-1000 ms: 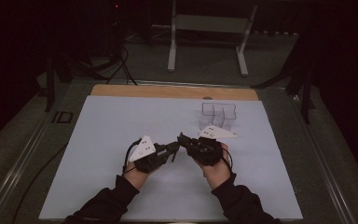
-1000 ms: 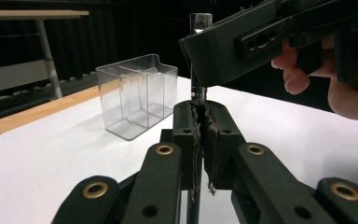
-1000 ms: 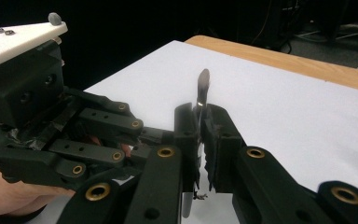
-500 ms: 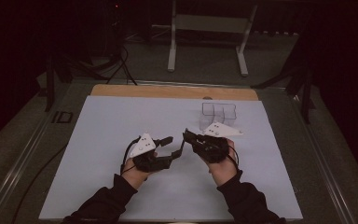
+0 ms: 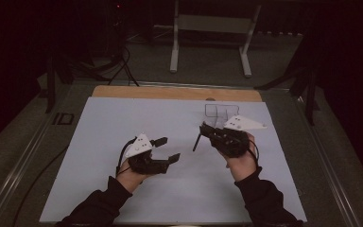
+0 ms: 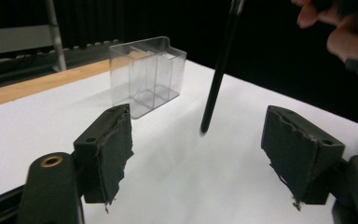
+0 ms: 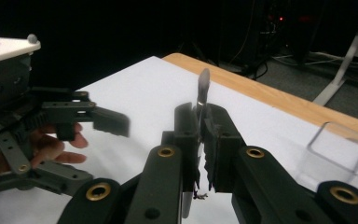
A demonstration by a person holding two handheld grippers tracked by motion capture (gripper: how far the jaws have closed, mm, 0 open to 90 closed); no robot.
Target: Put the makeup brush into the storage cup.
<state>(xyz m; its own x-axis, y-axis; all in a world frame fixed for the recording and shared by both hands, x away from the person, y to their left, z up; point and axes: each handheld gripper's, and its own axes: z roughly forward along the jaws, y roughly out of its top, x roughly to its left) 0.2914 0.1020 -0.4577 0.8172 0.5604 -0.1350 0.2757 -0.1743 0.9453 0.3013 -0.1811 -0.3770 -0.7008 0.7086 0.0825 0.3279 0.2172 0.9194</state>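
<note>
high view: left gripper (image 5: 170, 149) low over white sheet (image 5: 123, 123), jaws just been opening, now spread, nothing between. right gripper (image 5: 202, 135) apart to its right, pinching thin black brush (image 5: 196, 142), which hangs slanted above sheet. clear divided box (image 5: 216, 111) just beyond right gripper.

left gripper view: jaws wide apart, bare sheet between; brush handle (image 6: 219, 70) hangs ahead, tip off sheet; clear box (image 6: 147, 74) behind.

right gripper view: jaws pressed on brush (image 7: 201, 100), bristle end up; left gripper (image 7: 98, 135) spread at left.
</note>
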